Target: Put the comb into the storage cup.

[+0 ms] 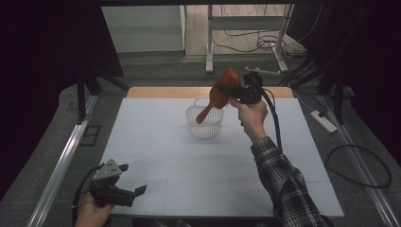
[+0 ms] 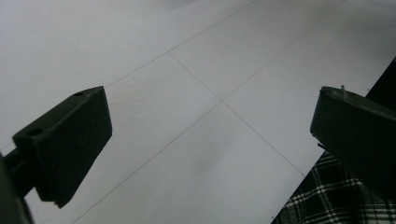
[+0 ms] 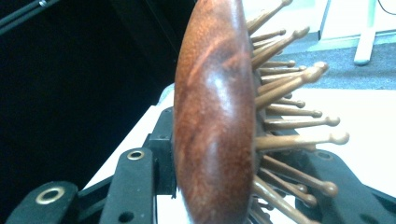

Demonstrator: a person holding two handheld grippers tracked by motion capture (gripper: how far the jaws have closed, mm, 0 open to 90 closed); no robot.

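White desk (image 1: 156, 142) under both tongs. Power strip (image 1: 323, 121) on floor, right of right tongs, off desk edge. Metal frame legs (image 1: 208, 42) and loose cables (image 1: 250, 42) beyond far desk edge, behind right tongs.

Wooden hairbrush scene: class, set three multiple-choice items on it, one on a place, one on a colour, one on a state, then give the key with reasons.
1. Where is the wooden hairbrush?
A. flat on the table
B. held in the air above the basket
C. on the floor

2. What colour is the basket?
A. white
B. red
C. black

3. How do the left gripper's jaws stand?
A. closed on a cloth
B. closed on the brush
C. open, with nothing between them

Key: B, the right gripper clamps the brush head, its handle slanting down toward the basket; A, the mesh wall is white on the white table; C, the left gripper view shows bare table between its two spread jaws.
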